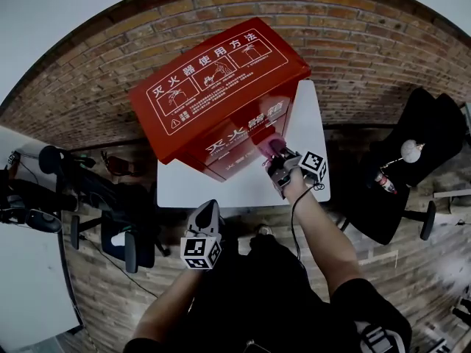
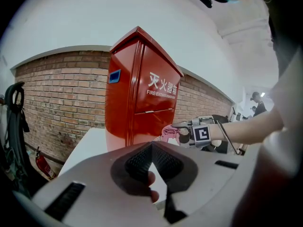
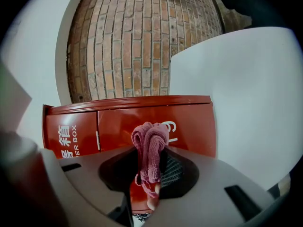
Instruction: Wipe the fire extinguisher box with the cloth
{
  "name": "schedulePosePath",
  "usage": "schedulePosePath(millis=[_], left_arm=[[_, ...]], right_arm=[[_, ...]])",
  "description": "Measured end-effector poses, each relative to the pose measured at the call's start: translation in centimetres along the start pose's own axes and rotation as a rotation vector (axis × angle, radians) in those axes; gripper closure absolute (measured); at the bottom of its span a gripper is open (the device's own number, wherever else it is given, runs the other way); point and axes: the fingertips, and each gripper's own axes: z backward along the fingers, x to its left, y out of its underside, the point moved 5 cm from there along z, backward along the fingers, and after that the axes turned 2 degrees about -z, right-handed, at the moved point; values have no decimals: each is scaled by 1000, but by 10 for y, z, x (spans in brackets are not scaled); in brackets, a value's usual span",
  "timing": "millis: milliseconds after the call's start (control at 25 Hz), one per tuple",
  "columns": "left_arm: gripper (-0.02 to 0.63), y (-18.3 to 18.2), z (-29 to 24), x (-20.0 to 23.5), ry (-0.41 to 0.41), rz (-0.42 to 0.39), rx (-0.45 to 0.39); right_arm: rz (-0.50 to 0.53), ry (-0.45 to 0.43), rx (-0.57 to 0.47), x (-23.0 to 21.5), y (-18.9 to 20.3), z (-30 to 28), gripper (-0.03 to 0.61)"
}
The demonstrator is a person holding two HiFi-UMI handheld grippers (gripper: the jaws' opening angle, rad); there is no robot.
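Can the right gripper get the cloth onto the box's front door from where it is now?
Probably yes. The right gripper, shut on the pink cloth, faces the front of the red box closely with nothing between them; the left gripper is held back at the table's near edge.

Soft, even light is spread throughout; edges are bent by fisheye distortion and corners blacked out; a pale sheen is carried on the fire extinguisher box point(image 1: 221, 79) front; nearest foreground is rendered soft.

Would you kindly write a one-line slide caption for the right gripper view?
Right gripper, shut on a bunched pink cloth, faces the red fire extinguisher box on the white table.
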Motion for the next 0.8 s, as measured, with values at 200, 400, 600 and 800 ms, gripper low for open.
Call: schedulePosePath(millis=[200, 400, 600, 800], left_arm=[[584, -1, 1, -1, 1, 9, -6], [584, -3, 0, -2, 0, 10, -16], [584, -4, 1, -4, 10, 8, -22], [584, -4, 3, -5, 13, 6, -26]], right_arm=[[4, -23, 3, 13, 2, 3, 471], [17, -57, 7, 36, 7, 6, 471], [22, -89, 2, 52, 10, 9, 471], [36, -122, 5, 73, 15, 12, 471]])
